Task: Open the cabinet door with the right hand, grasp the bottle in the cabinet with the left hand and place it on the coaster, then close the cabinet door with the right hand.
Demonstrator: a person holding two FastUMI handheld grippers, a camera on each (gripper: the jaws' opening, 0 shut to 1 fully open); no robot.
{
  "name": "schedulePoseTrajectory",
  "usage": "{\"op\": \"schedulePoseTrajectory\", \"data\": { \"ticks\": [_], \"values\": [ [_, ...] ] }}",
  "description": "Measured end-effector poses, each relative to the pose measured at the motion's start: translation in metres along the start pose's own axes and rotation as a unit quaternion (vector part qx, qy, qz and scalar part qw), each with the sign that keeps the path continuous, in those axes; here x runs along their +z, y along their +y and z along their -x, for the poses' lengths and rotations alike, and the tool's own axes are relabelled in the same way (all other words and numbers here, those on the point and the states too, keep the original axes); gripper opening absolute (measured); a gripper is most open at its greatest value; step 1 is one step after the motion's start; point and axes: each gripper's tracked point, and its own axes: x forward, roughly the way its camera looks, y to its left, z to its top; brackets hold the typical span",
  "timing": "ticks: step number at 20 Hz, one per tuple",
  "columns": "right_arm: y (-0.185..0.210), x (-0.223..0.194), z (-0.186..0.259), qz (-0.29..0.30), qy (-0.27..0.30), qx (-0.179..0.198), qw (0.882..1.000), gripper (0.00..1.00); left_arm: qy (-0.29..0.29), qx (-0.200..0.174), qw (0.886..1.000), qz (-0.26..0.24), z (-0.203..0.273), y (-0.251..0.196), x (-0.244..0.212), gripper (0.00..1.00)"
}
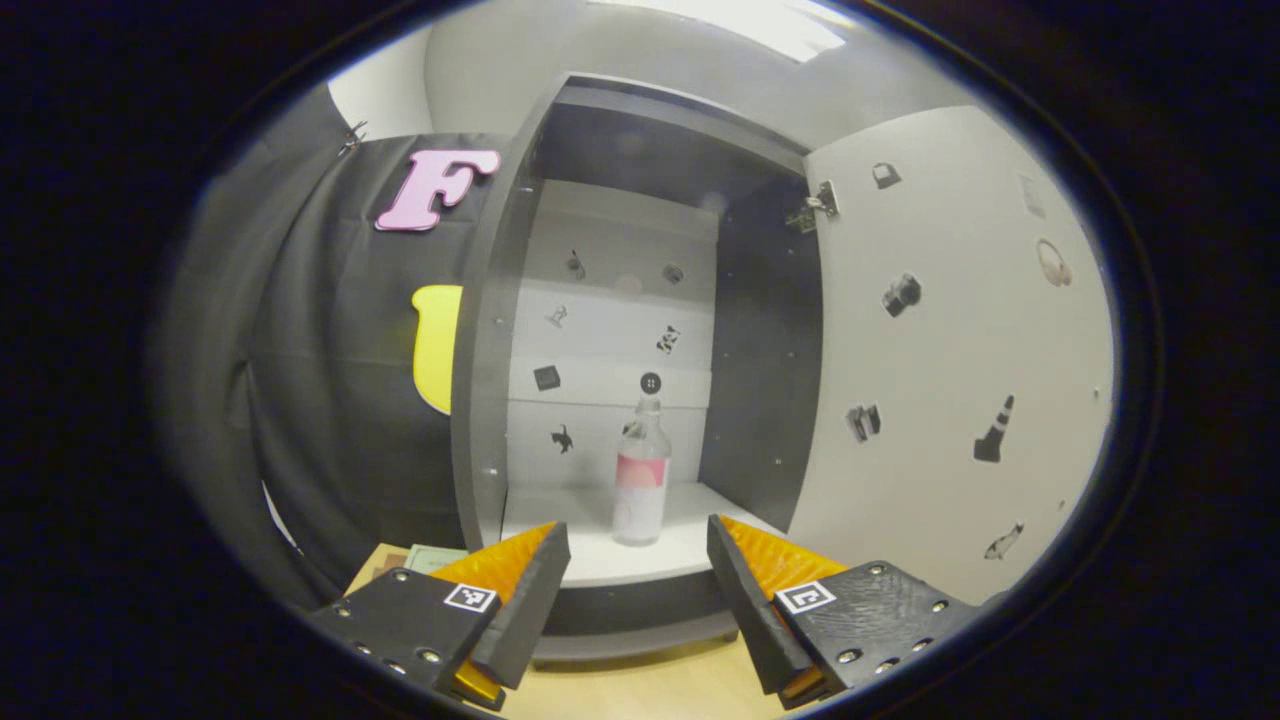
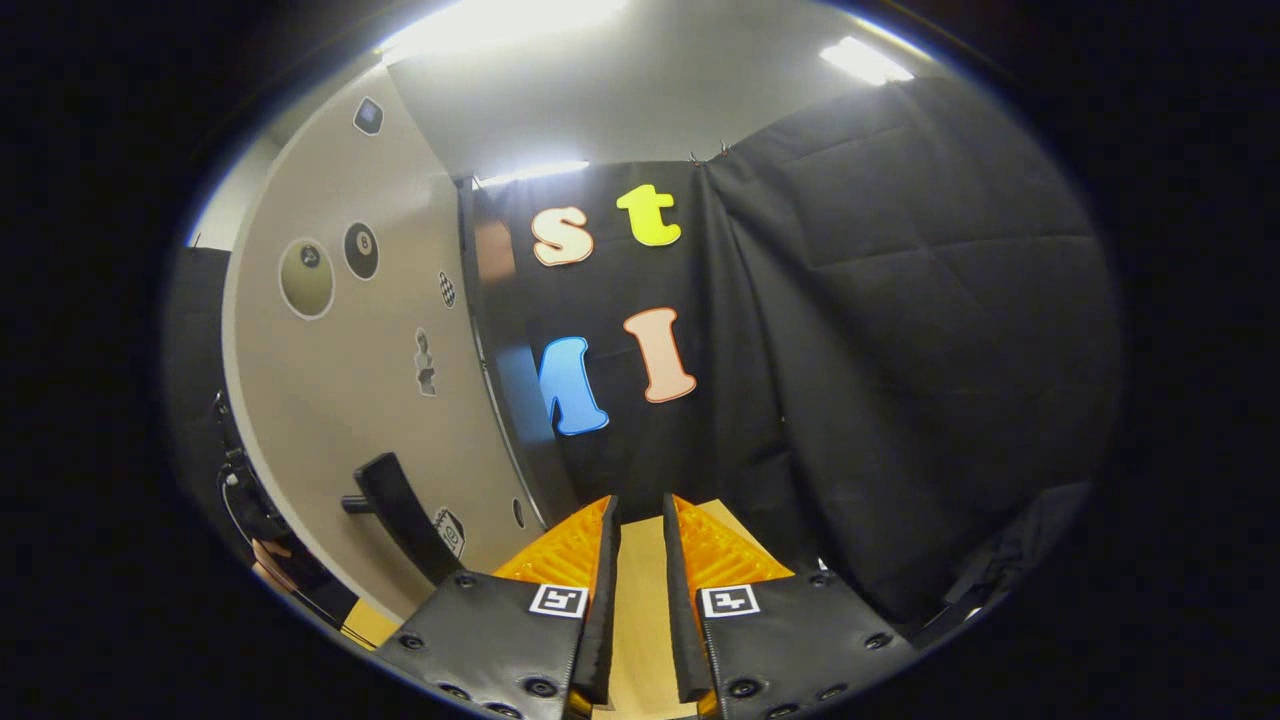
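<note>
The dark cabinet (image 1: 490,330) stands open, and its door (image 1: 950,350) is swung out to the right. On the white shelf inside stands a clear bottle (image 1: 640,480) with a pink label, upright. My left gripper (image 1: 635,560) is open, just short of the shelf edge, with the bottle centred beyond the gap between its fingers. In the right gripper view the door's outer face (image 2: 350,400) runs along the left with its dark handle (image 2: 395,510). My right gripper (image 2: 640,520) hangs over the table to the right of the handle, holding nothing, its jaws a narrow gap apart.
Flat square pieces (image 1: 425,557), one pale green and one brown, lie on the wooden table (image 1: 650,690) left of the cabinet's foot. Black cloth walls close in on the left (image 1: 340,400) and behind the door (image 2: 900,350). A hand with a cable (image 2: 270,560) shows at the door's lower left.
</note>
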Motion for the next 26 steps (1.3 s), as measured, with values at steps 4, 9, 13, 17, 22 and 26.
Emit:
{"op": "schedulePoseTrajectory", "data": {
  "ticks": [4, 9, 13, 17, 22, 26],
  "values": [
    [-0.002, -0.006, -0.030, 0.019, 0.009, 0.004, 1.000, 0.36, -0.012, -0.007, 1.000, -0.012, -0.049, 0.002, 0.031, 0.83],
    [-0.019, -0.014, -0.060, 0.009, 0.023, -0.011, 1.000, 0.88, -0.014, -0.021, 0.999, -0.043, -0.104, -0.005, 0.037, 0.83],
    [-0.033, -0.019, -0.074, -0.011, 0.023, -0.023, 0.999, 0.98, -0.020, -0.015, 0.998, -0.054, -0.145, -0.004, 0.034, 0.85],
    [-0.051, -0.024, -0.077, -0.021, 0.026, -0.042, 0.999, 0.98, -0.012, -0.033, 0.998, -0.045, -0.177, -0.008, 0.021, 0.85],
    [-0.062, -0.028, -0.082, -0.029, 0.029, -0.056, 0.998, 0.98, 0.016, -0.043, 0.999, -0.014, -0.202, -0.008, -0.010, 0.85],
    [-0.066, -0.031, -0.088, -0.029, 0.033, -0.063, 0.997, 0.98, 0.037, -0.045, 0.998, 0.012, -0.213, -0.005, -0.031, 0.84]
  ]
}}
